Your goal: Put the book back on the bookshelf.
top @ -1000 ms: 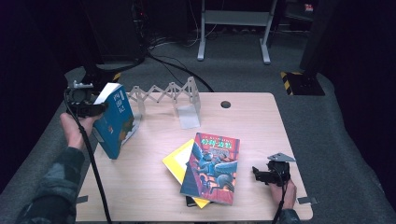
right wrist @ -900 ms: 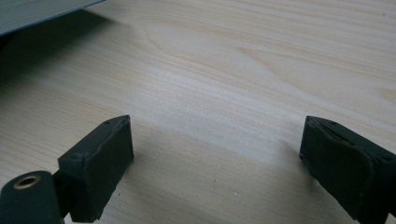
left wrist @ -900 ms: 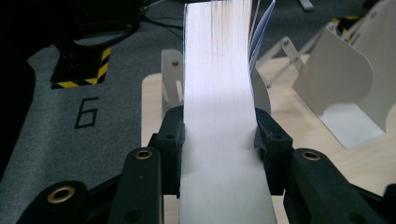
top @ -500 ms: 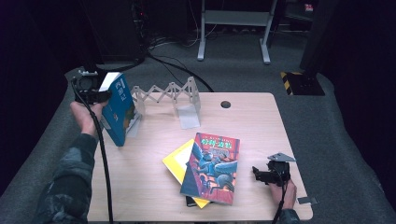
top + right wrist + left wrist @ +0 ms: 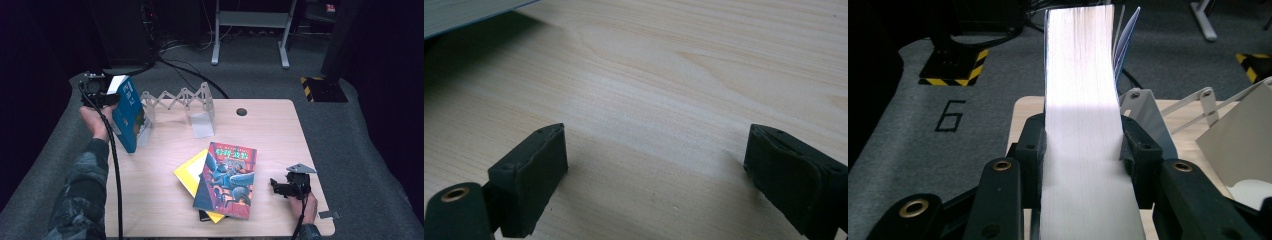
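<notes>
Jaws of left gripper (image 5: 1083,150) clamped on upright blue book (image 5: 127,112); right gripper (image 5: 654,185) jaws wide apart, empty.

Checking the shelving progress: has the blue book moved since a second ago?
Yes. The blue book, clamped in the left gripper, has shifted right toward the white folding rack.

I think I am working in a lab or a test room. The wooden table (image 5: 280,135) stands on grey carpet (image 5: 360,130), and the surroundings are dark. I see black cables (image 5: 185,67) on the floor, a metal frame (image 5: 250,25) behind, yellow-black hazard markings (image 5: 953,67), and a painted number 6 (image 5: 949,115).
</notes>
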### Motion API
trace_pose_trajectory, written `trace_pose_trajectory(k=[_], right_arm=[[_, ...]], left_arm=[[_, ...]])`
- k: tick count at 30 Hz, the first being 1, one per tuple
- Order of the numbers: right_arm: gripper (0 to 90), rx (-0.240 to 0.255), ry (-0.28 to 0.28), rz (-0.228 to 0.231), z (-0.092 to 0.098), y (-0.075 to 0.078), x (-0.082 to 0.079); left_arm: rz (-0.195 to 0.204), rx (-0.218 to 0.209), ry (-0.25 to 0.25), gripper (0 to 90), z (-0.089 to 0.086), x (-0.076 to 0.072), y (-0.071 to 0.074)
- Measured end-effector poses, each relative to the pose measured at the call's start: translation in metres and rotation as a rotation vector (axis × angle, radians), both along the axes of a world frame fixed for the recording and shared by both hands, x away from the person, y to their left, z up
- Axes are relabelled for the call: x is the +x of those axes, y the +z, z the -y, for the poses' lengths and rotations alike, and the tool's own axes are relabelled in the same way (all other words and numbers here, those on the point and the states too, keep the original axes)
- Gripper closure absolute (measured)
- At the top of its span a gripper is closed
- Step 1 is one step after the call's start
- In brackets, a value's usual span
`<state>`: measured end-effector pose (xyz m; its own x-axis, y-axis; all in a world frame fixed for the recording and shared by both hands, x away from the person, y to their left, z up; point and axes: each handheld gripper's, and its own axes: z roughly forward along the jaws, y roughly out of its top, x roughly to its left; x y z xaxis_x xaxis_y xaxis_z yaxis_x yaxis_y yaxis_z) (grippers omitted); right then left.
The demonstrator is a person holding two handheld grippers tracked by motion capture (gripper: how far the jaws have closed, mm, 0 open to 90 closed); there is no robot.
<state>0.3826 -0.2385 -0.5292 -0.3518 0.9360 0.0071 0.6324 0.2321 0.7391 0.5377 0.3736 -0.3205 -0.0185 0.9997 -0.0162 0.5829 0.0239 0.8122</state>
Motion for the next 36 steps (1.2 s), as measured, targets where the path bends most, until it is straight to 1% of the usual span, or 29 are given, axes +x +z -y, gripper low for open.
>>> trace_pose_trajectory(k=[2, 3, 5, 6, 8, 10, 11, 12, 13, 15, 16, 18, 19, 20, 22, 23, 26, 27, 29, 30, 31, 32, 34, 36], right_arm=[[9.6, 0.002, -0.002, 0.0, 0.0, 0.0, 0.0], [9.7, 0.001, -0.004, -0.001, 0.0, 0.0, 0.0], [9.8, 0.0, -0.003, -0.003, 0.0, 0.0, 0.0], [9.7, 0.0, -0.004, -0.003, 0.0, 0.0, -0.001], [9.8, 0.0, -0.004, -0.002, 0.0, 0.0, -0.001], [9.7, 0.001, -0.004, -0.002, 0.0, 0.0, -0.001], [9.7, 0.001, -0.005, -0.001, 0.0, 0.0, 0.0], [9.8, 0.002, -0.005, 0.0, 0.0, 0.0, -0.001], [9.9, 0.002, -0.005, 0.0, 0.0, 0.0, -0.001], [9.9, 0.0, -0.001, 0.005, 0.0, 0.0, 0.0], [9.9, -0.001, -0.001, 0.001, 0.0, 0.0, 0.0], [9.9, -0.002, -0.001, -0.002, 0.0, 0.0, -0.001], [10.0, -0.002, -0.001, -0.002, 0.0, 0.0, -0.001], [9.9, -0.002, -0.001, -0.001, 0.0, 0.0, -0.001], [9.9, -0.002, -0.001, -0.002, 0.0, 0.0, -0.001], [9.9, -0.002, -0.002, 0.0, 0.0, 0.0, -0.001], [9.9, -0.002, -0.002, -0.001, 0.0, 0.0, -0.001], [9.9, -0.002, -0.002, 0.0, 0.0, 0.0, -0.001], [9.9, -0.002, -0.002, -0.001, 0.0, 0.0, -0.001], [9.9, -0.002, -0.002, 0.0, 0.0, 0.0, -0.001], [9.9, -0.001, -0.003, 0.0, 0.0, 0.0, -0.001], [10.0, -0.002, -0.003, -0.002, 0.0, 0.0, -0.001], [10.0, -0.001, -0.004, -0.001, 0.0, 0.0, -0.001], [9.9, -0.001, -0.005, -0.001, 0.0, 0.0, -0.001]], left_arm=[[-0.006, 0.003, 0.004, 60.6, 0.0, 0.0, 0.0], [-0.016, 0.023, -0.003, 60.0, 0.0, 0.001, 0.001], [-0.026, 0.014, 0.011, 58.5, -0.001, 0.001, 0.001], [-0.031, 0.026, 0.01, 57.5, -0.002, 0.001, 0.002], [-0.042, 0.028, 0.018, 51.4, -0.003, 0.0, 0.002], [-0.056, 0.022, 0.01, 45.3, -0.007, -0.002, 0.002], [-0.055, 0.009, 0.012, 42.7, -0.008, -0.003, 0.002], [-0.043, 0.003, 0.015, 40.7, -0.009, -0.005, 0.002], [-0.043, 0.003, 0.015, 38.3, -0.009, -0.005, 0.002], [-0.027, -0.012, 0.003, 33.9, -0.012, -0.011, 0.004], [-0.023, -0.034, -0.005, 31.0, -0.013, -0.013, 0.005], [-0.02, -0.044, -0.026, 27.1, -0.015, -0.018, 0.007], [-0.027, -0.057, -0.027, 24.6, -0.015, -0.021, 0.008], [-0.028, -0.051, -0.042, 22.6, -0.017, -0.024, 0.009], [-0.018, -0.045, -0.055, 22.1, -0.018, -0.029, 0.01], [-0.02, -0.053, -0.061, 21.1, -0.018, -0.032, 0.01], [-0.009, -0.055, -0.087, 19.4, -0.02, -0.04, 0.011], [-0.014, -0.06, -0.092, 18.6, -0.021, -0.043, 0.012], [-0.006, -0.085, -0.116, 15.8, -0.021, -0.049, 0.013], [-0.01, -0.084, -0.127, 15.3, -0.021, -0.053, 0.014], [-0.002, -0.075, -0.135, 14.4, -0.019, -0.057, 0.015], [0.0, -0.074, -0.155, 13.7, -0.018, -0.064, 0.016], [0.023, -0.087, -0.177, 12.6, -0.016, -0.072, 0.017], [0.028, -0.082, -0.204, 11.5, -0.012, -0.082, 0.019]])
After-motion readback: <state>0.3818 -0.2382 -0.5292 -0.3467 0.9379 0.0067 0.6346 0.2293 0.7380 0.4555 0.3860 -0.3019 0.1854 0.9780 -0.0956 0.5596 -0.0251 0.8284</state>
